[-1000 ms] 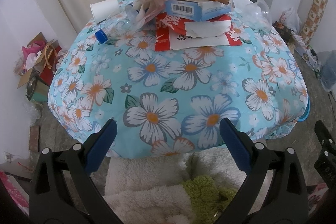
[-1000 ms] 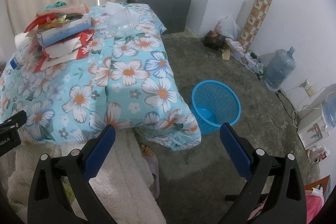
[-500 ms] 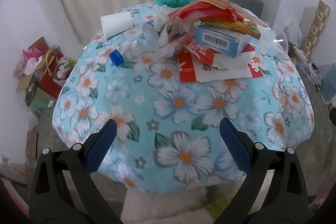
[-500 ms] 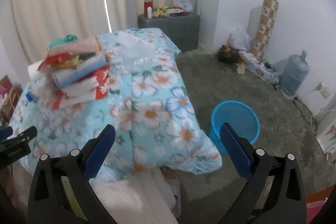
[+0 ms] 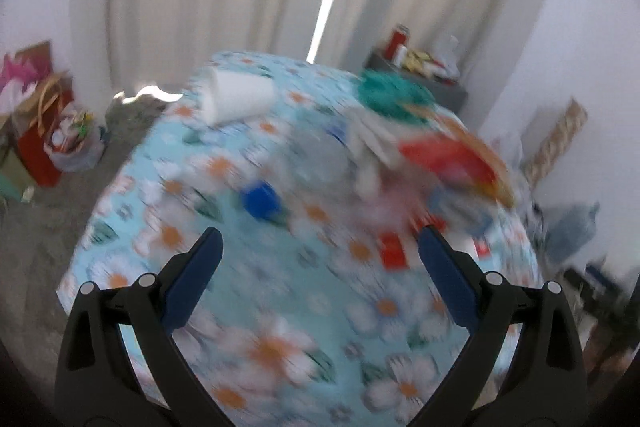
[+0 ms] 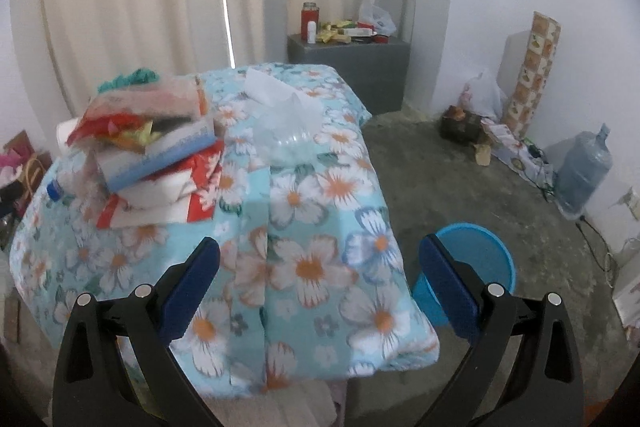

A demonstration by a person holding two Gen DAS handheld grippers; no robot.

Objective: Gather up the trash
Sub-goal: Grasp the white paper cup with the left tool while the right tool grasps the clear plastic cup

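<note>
Wrist views: both grippers' jaws wide, empty.

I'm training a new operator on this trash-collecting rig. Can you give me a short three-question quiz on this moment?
1. True or false: the right gripper is shut on a piece of trash.
2. Where does the blue basket stand? A) on the table B) on the floor beside the table C) on the grey cabinet
3. Fill in: the clear plastic container rests on the ____ tablecloth.

Key: 1 false, both it and the left gripper are open and empty; 2 B; 3 floral.
</note>
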